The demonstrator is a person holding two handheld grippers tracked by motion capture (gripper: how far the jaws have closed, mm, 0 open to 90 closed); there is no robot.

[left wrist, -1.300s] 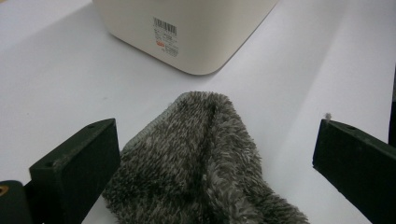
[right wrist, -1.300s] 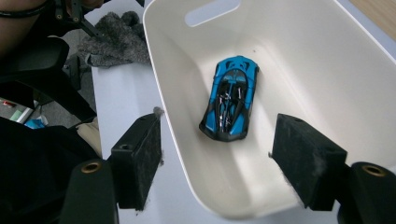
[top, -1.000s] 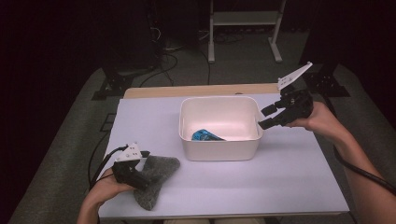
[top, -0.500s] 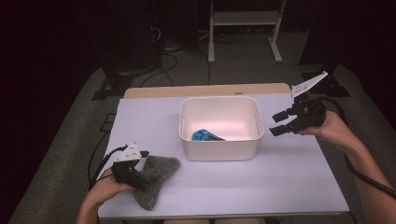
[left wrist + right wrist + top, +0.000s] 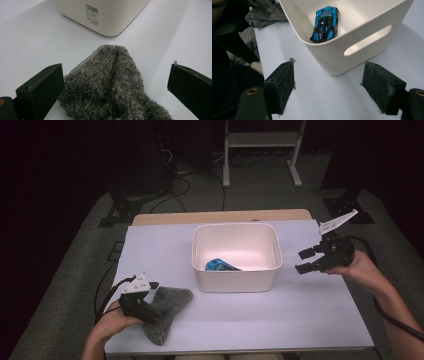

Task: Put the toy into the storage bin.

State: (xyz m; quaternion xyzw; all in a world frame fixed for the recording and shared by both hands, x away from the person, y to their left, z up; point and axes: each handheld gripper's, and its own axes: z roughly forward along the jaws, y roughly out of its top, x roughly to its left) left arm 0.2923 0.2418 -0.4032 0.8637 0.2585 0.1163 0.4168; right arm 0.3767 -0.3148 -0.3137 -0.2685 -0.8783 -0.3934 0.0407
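A grey fuzzy cloth [image 5: 166, 312] lies on the white table near its front left corner. My left gripper [image 5: 146, 311] is open over it, and the left gripper view has the cloth [image 5: 110, 87] lying between the two spread jaws, untouched by either. A white tub [image 5: 236, 256] stands mid-table with a blue toy car [image 5: 221, 266] inside. My right gripper [image 5: 306, 261] is open and empty, held above the table just right of the tub. The right gripper view looks at the tub's handle end [image 5: 352, 37] and down on the car [image 5: 325, 23].
The white table sheet [image 5: 300, 315] has bare room in front of the tub and to its right. A wooden strip [image 5: 220, 216] runs along the far edge. Beyond it are a dark floor, cables and a white stand [image 5: 260, 150].
My right gripper has drawn back from the tub's right rim, moving rightward and lower toward the table's right side. The left gripper and cloth stay put.
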